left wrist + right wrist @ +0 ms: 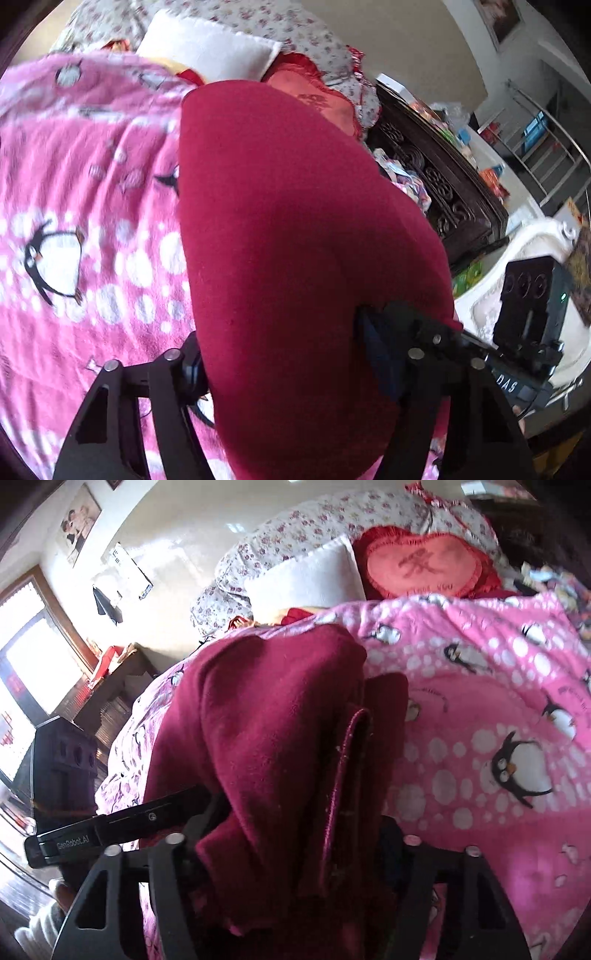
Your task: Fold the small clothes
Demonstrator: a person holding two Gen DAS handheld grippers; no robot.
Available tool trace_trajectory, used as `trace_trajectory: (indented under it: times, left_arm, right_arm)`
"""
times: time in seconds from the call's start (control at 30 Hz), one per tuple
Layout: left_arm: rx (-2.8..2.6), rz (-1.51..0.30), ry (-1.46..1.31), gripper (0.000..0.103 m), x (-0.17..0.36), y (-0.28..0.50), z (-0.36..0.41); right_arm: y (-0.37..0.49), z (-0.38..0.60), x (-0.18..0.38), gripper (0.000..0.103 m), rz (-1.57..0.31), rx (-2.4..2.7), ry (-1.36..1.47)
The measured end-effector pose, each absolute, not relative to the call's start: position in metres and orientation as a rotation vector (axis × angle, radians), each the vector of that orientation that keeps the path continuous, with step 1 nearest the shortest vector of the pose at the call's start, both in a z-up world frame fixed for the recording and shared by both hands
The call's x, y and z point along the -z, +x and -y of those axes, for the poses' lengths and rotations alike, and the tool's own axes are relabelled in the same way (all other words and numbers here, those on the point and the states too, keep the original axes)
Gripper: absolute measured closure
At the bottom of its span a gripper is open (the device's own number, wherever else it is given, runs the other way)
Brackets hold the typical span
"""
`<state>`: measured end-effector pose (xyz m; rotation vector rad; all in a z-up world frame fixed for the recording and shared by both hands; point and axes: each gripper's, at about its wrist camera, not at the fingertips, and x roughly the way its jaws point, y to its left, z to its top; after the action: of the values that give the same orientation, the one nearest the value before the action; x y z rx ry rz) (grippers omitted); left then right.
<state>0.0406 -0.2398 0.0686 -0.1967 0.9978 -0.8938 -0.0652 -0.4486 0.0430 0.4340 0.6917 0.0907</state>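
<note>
Both grippers, left (284, 365) & right (291, 845), w/ jaws pinching dark red garment (280, 716), held up over pink penguin blanket (480, 686) on bed; heart cushion (424, 565) behind

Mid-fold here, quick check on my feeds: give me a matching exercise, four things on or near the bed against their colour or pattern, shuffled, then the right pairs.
Things:
1. garment held in both grippers
2. blanket covering the bed
3. heart-shaped cushion
4. quilt bunched at the head of the bed

Colour or pattern:
A. pink with penguins and white dots
B. pale with small flowers
C. plain dark red
D. red frill around a salmon centre

Pairs: 1-C, 2-A, 3-D, 4-B
</note>
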Motion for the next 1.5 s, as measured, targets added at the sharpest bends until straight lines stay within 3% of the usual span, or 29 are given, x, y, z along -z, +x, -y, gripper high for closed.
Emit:
trace_trajectory:
  times: [0.17,0.5,1.0,1.17,1.33,1.5]
  left_arm:
    - [0.911,-0.978,-0.164,0.044,-0.094,0.024,0.225]
    - [0.899,-0.969,-0.107,0.044,-0.131,-0.024,0.163]
    - [0.871,-1.094,-0.063,0.043,-0.072,-0.089,0.121]
    - [0.823,-1.093,-0.061,0.031,-0.056,-0.095,0.113]
    - [0.733,-1.018,-0.005,0.029,-0.082,-0.098,0.098]
    - [0.618,-0.920,0.065,0.020,-0.098,-0.098,0.099]
  right_arm:
    - [-0.079,0.428,-0.064,0.047,-0.664,-0.105,0.401]
    - [-0.131,0.362,-0.094,0.048,-0.634,-0.181,0.392]
    - [-0.192,0.316,-0.037,0.047,-0.745,-0.151,0.451]
    - [-0.195,0.323,-0.018,0.041,-0.801,-0.130,0.447]
    - [-0.211,0.325,-0.046,0.037,-0.732,-0.074,0.385]
    - [-0.218,0.314,-0.082,0.039,-0.632,-0.013,0.222]
